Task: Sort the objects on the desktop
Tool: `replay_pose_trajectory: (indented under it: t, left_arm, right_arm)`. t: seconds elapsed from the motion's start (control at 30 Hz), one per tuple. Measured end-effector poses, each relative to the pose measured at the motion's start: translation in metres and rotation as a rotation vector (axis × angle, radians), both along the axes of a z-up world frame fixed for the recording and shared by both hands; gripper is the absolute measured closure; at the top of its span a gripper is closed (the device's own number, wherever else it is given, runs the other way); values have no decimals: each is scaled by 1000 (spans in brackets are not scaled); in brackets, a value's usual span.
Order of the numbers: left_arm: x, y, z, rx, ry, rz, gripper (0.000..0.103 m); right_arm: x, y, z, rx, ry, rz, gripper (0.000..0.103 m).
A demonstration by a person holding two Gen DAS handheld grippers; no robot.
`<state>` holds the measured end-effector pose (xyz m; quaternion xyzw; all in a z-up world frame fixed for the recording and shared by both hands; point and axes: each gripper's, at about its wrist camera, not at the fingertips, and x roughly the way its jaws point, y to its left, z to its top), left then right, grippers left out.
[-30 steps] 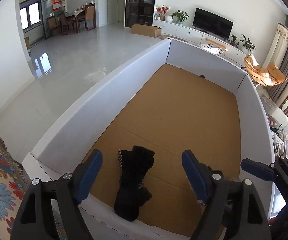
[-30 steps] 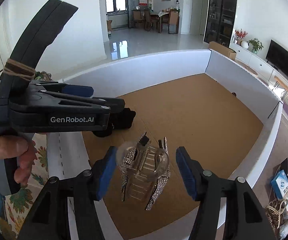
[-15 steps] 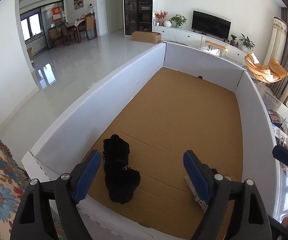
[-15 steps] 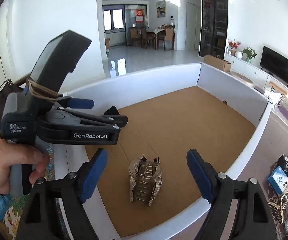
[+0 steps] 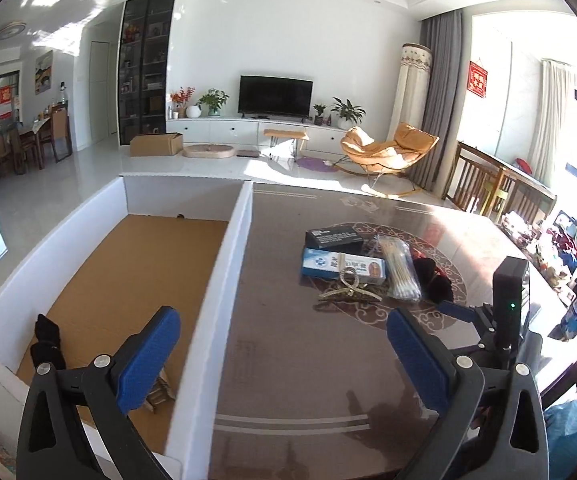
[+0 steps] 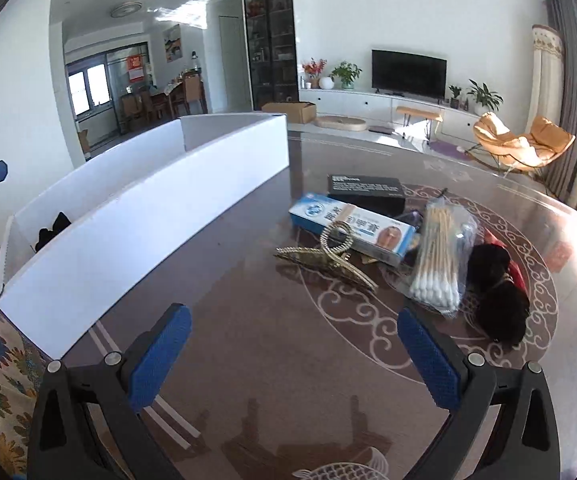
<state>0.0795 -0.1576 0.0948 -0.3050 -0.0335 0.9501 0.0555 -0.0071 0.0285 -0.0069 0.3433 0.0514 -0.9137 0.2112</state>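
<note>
Right wrist view: both your jaws have just spread empty; reach next for the gold hair claw [image 6: 326,258] beside the toothpaste box [image 6: 352,228].

We see a glossy, reflective table [image 6: 272,344] bearing shiny gold metal hair clip [image 6: 324,260], clear crinkled plastic swab bag [image 6: 440,264] beside it, matt white box [image 6: 136,216] with brown cardboard floor [image 5: 128,276].

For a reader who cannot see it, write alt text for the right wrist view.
The open right gripper, empty, points over a glass-topped table at a small pile: gold hair claw, blue-and-white box, black box, bag of cotton swabs and black fabric item. A white-walled tray stands left.
</note>
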Motion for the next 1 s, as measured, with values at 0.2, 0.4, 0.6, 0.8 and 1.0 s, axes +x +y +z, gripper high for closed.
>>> replay_pose_trajectory:
  t: [0.2,0.4,0.6,0.8,1.0]
  left_arm:
    - [-50,100,-98,-165,-242,-108,0]
    - [-68,124,-147,-163,-346,-96,0]
    - [-97,127,-149,-143,-367,-55,0]
    - [-124,130,-150,-140,-335,-51,0]
    - [-127,132,-151,-139,-330,-43,0]
  right_arm:
    - [-17,111,-32,98,-155,-247,0]
    - [-5,146,-44,150,-161,-274,0]
    - [-4,130,-46,215,-131,-265,0]
    - [-12,140,-50,126,-200,-250,0]
    - [-12,139,-51,123,-200,-246,0]
